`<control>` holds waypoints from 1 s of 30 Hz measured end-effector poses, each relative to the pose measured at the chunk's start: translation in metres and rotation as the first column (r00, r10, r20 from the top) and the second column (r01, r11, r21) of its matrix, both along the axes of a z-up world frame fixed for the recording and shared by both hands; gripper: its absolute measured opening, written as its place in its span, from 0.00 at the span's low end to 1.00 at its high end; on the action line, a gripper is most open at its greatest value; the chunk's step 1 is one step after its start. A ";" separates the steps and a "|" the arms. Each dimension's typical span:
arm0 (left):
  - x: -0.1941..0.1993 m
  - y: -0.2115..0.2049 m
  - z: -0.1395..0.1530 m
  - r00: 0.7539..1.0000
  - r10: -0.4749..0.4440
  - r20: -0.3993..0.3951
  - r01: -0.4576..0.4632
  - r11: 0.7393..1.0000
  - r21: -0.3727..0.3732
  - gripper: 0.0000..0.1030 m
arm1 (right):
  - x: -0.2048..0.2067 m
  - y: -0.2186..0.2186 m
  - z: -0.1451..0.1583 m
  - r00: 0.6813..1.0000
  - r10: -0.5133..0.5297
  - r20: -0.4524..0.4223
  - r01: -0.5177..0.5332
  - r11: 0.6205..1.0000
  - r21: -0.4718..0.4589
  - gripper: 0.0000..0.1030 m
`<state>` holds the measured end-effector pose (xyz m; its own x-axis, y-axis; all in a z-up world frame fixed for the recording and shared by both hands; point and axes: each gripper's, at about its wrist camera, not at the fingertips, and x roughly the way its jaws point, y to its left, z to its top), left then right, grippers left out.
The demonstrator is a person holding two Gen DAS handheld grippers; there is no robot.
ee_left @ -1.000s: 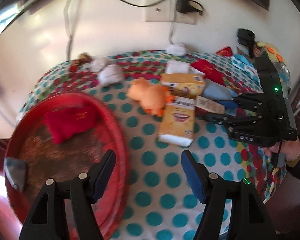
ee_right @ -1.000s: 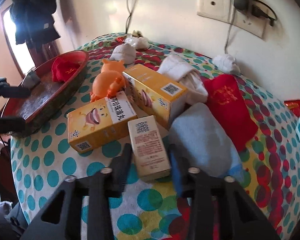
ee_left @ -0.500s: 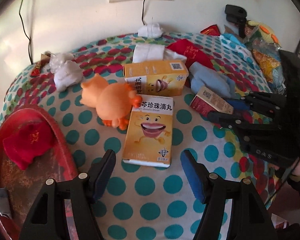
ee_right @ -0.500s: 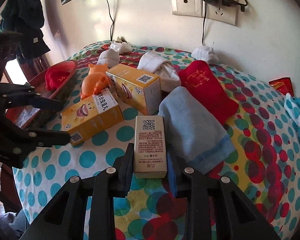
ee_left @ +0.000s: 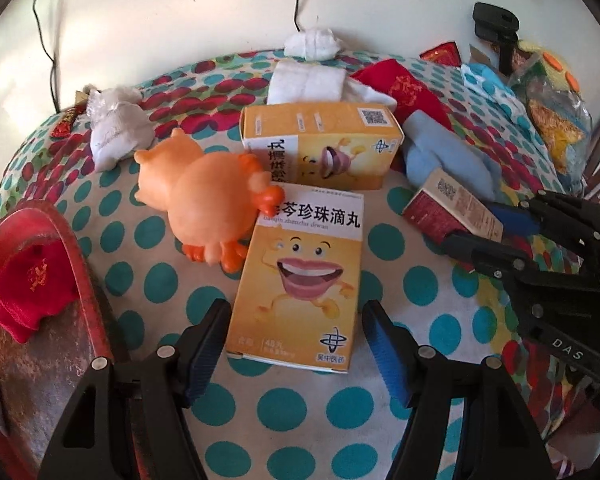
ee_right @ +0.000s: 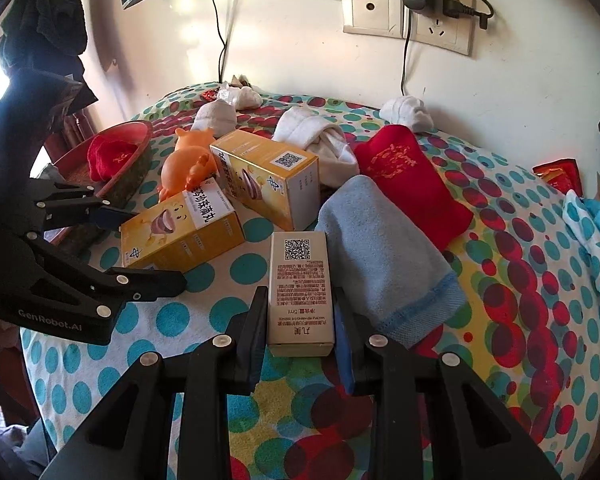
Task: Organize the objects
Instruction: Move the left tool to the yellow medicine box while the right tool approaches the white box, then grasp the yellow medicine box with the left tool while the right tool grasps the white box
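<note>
I am looking at the bench (ee_left: 156, 284), draped in a dotted cloth, with the red tray (ee_left: 88, 276) sitting at its left edge and holding a red pouch (ee_left: 24, 292). Next in size, 2 yellow boxes are lying mid-bench: the standing yellow box (ee_left: 320, 140) at the back and the flat yellow box (ee_left: 300, 280) in front of it, touching the orange rubber toy (ee_left: 208, 208) at its upper left corner. A blue towel (ee_right: 384, 256) is lying beside a red cloth bag (ee_right: 412, 176), to the right of the boxes.

My left claw (ee_left: 296, 344) is hanging released, its 2 fingers straddling the near end of the flat yellow box; the left finger is just beside the box edge and the right finger is standing apart from it, neither pressing.

My right claw (ee_right: 300, 332) is clenched on the small beige box (ee_right: 300, 292), gripping its near end on both long sides, with the box pointing away toward the yellow boxes and its right edge just beside the blue towel.
</note>
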<state>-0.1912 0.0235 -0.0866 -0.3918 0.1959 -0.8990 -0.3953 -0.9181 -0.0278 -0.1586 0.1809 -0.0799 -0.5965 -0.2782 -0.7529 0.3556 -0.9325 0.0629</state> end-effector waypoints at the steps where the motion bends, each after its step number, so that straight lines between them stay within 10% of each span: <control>1: 0.001 0.000 0.000 1.000 0.002 0.001 -0.002 1.000 0.002 0.65 | 0.000 0.000 0.000 1.000 0.000 0.001 0.000 1.000 -0.001 0.27; 3: 0.003 0.001 0.002 1.000 0.016 -0.019 -0.016 1.000 -0.004 0.54 | 0.000 0.000 0.000 1.000 -0.001 -0.001 0.001 1.000 0.001 0.27; 30: 0.041 0.009 0.026 0.993 0.043 -0.110 -0.044 0.999 -0.011 0.51 | -0.001 -0.003 0.000 1.000 -0.014 -0.007 0.014 1.000 0.022 0.27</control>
